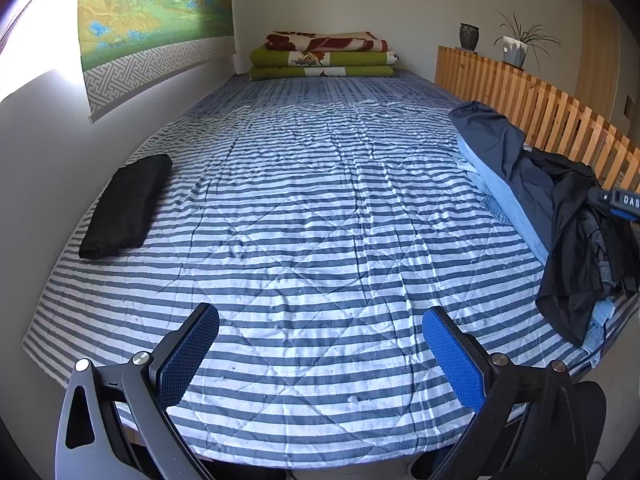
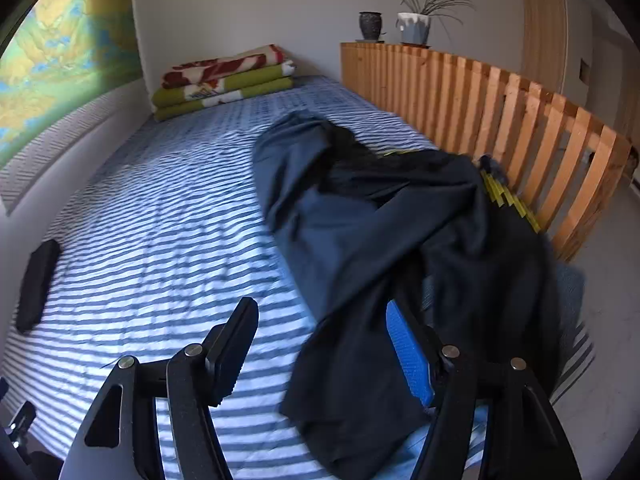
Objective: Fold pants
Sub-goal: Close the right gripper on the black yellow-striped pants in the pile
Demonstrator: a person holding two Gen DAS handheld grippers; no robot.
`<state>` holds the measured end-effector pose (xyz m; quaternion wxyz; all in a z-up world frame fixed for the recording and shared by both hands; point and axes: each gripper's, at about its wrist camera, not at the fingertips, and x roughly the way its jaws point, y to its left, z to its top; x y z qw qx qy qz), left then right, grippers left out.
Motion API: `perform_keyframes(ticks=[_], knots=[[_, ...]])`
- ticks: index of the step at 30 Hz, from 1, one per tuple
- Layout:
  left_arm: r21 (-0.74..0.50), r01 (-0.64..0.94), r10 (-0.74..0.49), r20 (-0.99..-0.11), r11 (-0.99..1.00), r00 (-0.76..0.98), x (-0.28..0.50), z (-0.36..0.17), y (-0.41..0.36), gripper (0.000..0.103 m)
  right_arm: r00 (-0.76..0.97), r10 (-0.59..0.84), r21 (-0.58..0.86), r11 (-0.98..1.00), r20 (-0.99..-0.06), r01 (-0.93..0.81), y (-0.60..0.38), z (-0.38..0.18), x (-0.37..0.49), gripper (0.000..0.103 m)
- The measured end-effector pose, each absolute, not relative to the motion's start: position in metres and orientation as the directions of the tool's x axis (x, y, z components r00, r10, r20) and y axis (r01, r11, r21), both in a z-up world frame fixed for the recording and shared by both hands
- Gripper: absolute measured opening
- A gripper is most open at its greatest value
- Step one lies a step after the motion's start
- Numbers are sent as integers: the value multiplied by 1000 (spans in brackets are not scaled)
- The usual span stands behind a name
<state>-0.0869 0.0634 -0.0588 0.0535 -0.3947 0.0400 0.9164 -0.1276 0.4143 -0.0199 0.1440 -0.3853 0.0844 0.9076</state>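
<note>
A pile of unfolded pants (image 1: 560, 216) lies along the right side of the striped bed (image 1: 304, 216): navy pants (image 2: 320, 208), black pants (image 2: 460, 220) and light blue fabric (image 1: 508, 200) underneath. A folded black garment (image 1: 126, 206) rests at the bed's left side, also seen in the right wrist view (image 2: 38, 288). My left gripper (image 1: 320, 312) is open over bare quilt near the front edge, holding nothing. My right gripper (image 2: 320, 308) is open just above the pile's near end. Black fabric lies between its fingers and against the blue right pad (image 2: 408, 352).
Folded green and red blankets (image 1: 324, 56) are stacked at the far end. A wooden slatted rail (image 1: 540, 108) runs along the right side, with a dark pot (image 1: 469, 36) and a potted plant (image 1: 516, 46) on top. A wall with a hanging (image 1: 152, 20) borders the left.
</note>
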Motion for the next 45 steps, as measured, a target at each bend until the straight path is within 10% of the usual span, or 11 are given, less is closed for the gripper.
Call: perform_keyframes(ticks=[26, 31, 45], knots=[[32, -130, 59, -766, -991, -640, -136, -84, 70, 103, -457, 301, -173, -938, -837, -300, 515, -65, -305, 62], [36, -140, 62, -767, -990, -638, -143, -86, 74, 103, -418, 275, -133, -932, -866, -337, 529, -77, -311, 8], [-7, -120, 82, -768, -993, -635, -141, -88, 55, 102, -576, 147, 91, -927, -804, -364, 517, -15, -280, 4]])
